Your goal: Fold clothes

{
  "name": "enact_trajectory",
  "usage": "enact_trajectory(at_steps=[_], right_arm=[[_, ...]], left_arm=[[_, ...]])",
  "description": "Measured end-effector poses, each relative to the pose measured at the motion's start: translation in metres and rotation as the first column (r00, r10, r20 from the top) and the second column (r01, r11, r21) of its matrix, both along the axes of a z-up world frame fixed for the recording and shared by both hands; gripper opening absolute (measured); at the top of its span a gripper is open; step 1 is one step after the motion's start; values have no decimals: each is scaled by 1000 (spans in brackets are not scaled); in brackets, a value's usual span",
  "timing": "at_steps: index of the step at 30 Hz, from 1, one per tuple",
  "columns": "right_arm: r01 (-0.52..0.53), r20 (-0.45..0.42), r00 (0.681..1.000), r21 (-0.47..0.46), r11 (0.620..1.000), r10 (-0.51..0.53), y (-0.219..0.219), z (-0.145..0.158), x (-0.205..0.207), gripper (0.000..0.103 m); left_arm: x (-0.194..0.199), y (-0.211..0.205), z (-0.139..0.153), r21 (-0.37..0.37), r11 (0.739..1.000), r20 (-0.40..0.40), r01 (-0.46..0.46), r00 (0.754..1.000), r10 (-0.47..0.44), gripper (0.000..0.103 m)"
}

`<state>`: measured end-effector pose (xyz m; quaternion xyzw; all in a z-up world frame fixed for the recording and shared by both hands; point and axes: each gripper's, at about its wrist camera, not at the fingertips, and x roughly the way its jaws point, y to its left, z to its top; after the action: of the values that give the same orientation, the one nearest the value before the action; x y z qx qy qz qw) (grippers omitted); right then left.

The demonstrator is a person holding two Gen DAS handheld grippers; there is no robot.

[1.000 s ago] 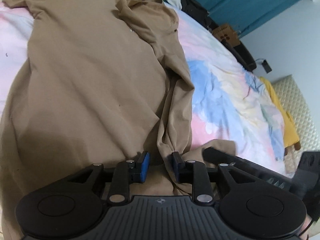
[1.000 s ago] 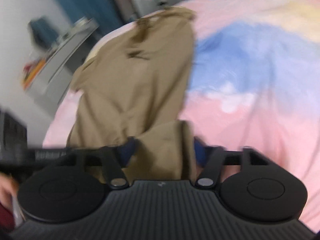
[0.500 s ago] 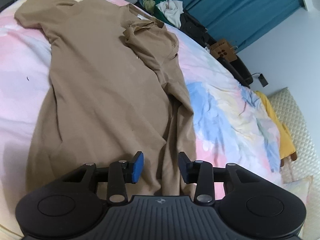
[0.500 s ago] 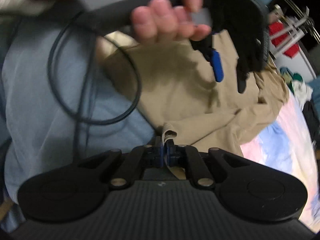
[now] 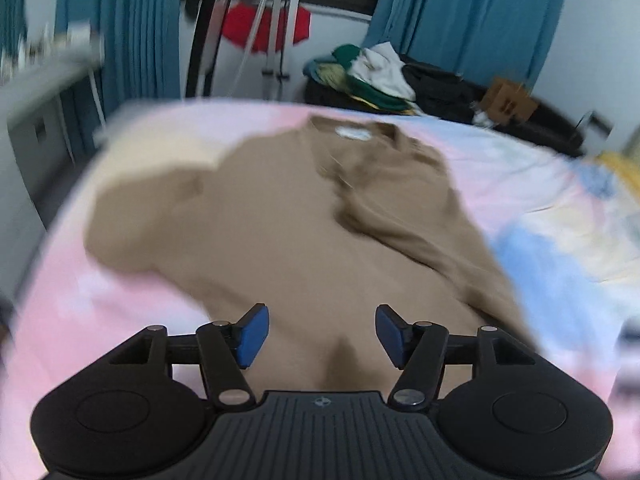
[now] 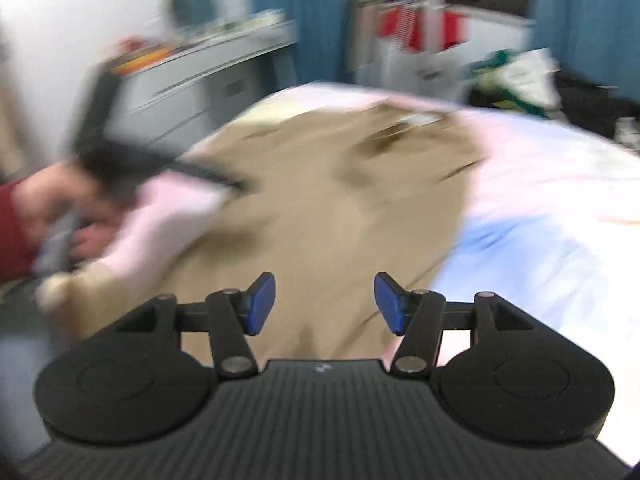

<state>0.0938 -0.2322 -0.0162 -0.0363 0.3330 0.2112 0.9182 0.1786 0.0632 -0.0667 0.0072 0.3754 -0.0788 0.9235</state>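
A tan T-shirt lies spread on the pastel bedsheet, collar at the far end, its right side and sleeve folded in over the body. My left gripper is open and empty above the shirt's near hem. In the right wrist view the same shirt lies ahead, blurred. My right gripper is open and empty over the shirt's near edge. The left gripper shows there as a dark blur in a hand at the left.
A pile of clothes sits on dark furniture beyond the bed. A drying rack with a red garment stands before blue curtains. A grey desk is at the left. A cardboard box is far right.
Both grippers have opened wide and pulled back from the shirt. The right gripper let go of the fabric edge that it pinched. Both views now look level across the bed.
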Motion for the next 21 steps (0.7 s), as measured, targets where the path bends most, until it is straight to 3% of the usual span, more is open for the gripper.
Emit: enact_trajectory(at_steps=[2, 4, 8, 13, 14, 16, 19, 20, 21], right_arm=[[92, 10, 996, 5, 996, -92, -12, -10, 48, 57], [164, 2, 986, 41, 986, -164, -23, -23, 101, 57], [277, -13, 961, 104, 955, -278, -37, -47, 202, 57], [410, -77, 912, 204, 889, -402, -62, -86, 324, 59], [415, -82, 910, 201, 887, -407, -64, -95, 343, 65], [417, -100, 909, 194, 888, -405, -66, -113, 379, 67], [384, -141, 923, 276, 881, -358, -69, -133, 399, 71], [356, -137, 934, 309, 882, -329, -70, -133, 400, 71], [328, -131, 945, 342, 881, -300, -71, -134, 401, 70]], left_arm=[[33, 4, -3, 100, 995, 42, 1, 999, -5, 62], [72, 11, -8, 132, 991, 58, -14, 998, 7, 63], [150, 25, -26, 119, 993, 55, -24, 998, 18, 63], [234, 29, -51, 87, 996, 38, 32, 999, -35, 64], [251, 30, -55, 81, 996, 34, 43, 998, -46, 64], [277, 28, -66, 77, 994, 27, 73, 997, -76, 66], [297, 23, -76, 78, 991, 27, 107, 994, -109, 67], [301, 22, -76, 76, 991, 26, 113, 993, -116, 65], [303, 22, -75, 75, 990, 25, 120, 992, -122, 57]])
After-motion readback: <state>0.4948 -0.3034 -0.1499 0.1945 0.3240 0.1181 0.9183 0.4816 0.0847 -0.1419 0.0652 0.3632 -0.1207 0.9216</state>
